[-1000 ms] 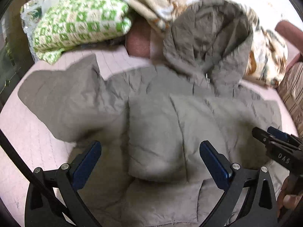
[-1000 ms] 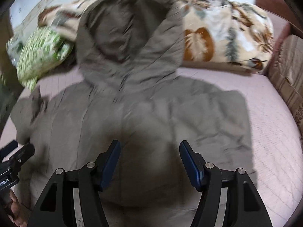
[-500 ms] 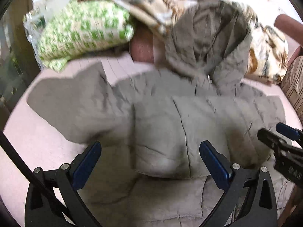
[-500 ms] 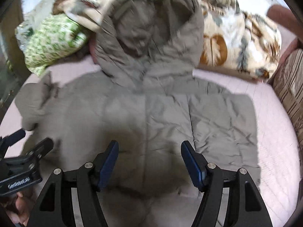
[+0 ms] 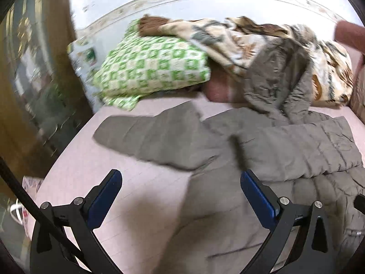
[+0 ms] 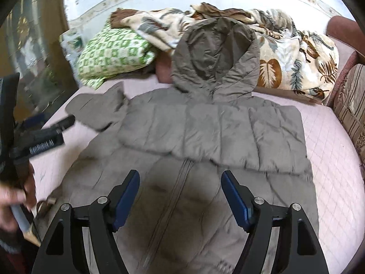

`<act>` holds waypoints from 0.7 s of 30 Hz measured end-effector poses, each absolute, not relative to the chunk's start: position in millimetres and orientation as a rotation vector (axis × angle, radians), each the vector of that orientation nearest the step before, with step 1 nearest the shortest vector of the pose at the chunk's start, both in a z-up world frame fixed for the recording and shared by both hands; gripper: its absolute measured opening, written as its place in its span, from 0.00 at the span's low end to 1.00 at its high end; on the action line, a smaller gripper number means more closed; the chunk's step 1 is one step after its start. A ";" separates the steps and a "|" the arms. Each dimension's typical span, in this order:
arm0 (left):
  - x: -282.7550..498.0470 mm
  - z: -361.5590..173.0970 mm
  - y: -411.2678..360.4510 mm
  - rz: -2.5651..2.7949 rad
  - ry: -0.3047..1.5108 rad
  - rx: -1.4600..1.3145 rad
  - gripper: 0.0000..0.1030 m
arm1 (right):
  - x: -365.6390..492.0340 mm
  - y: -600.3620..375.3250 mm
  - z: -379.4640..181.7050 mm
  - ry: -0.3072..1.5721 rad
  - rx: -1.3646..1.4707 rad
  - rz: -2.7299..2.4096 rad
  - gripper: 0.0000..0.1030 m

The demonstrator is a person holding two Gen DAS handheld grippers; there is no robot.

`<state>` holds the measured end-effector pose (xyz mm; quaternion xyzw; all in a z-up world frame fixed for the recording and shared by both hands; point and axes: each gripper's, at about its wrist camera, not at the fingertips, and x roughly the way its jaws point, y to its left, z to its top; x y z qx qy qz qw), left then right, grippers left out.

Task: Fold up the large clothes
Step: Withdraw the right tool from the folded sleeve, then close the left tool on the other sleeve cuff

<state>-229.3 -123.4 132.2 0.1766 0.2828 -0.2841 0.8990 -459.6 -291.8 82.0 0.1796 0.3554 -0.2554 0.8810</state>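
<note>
A grey-brown hooded puffer jacket [image 6: 205, 137] lies front up on a pink bed [image 6: 330, 159], hood [image 6: 216, 57] toward the pillows. One sleeve is folded across the chest; the other sleeve [image 5: 155, 137] stretches out to the left. My left gripper [image 5: 181, 196] is open and empty above the jacket's left side and the bare bed. It also shows in the right wrist view [image 6: 52, 125]. My right gripper [image 6: 180, 191] is open and empty above the jacket's zipper.
A green checked pillow [image 5: 148, 68] and a leaf-print blanket [image 6: 296, 57] lie at the head of the bed. A striped cushion [image 6: 351, 109] is at the right. A dark wooden cabinet [image 5: 27, 91] stands at the left of the bed.
Both grippers have pulled back and up from the jacket, so more of the bed and wall shows. The left gripper has swung left toward the outstretched sleeve. Both stayed open.
</note>
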 end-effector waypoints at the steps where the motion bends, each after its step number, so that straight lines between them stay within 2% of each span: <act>1: -219.7 130.9 -109.8 -0.567 0.602 0.352 1.00 | -462.3 -287.0 79.6 0.748 0.363 -0.529 0.79; 9: -139.3 107.9 -42.6 -0.437 0.779 0.160 1.00 | -477.9 -294.6 61.2 0.789 0.390 -0.546 0.80; 21: -24.5 78.6 -30.7 -0.432 0.913 -0.084 1.00 | -469.5 -298.3 45.9 0.819 0.422 -0.500 0.80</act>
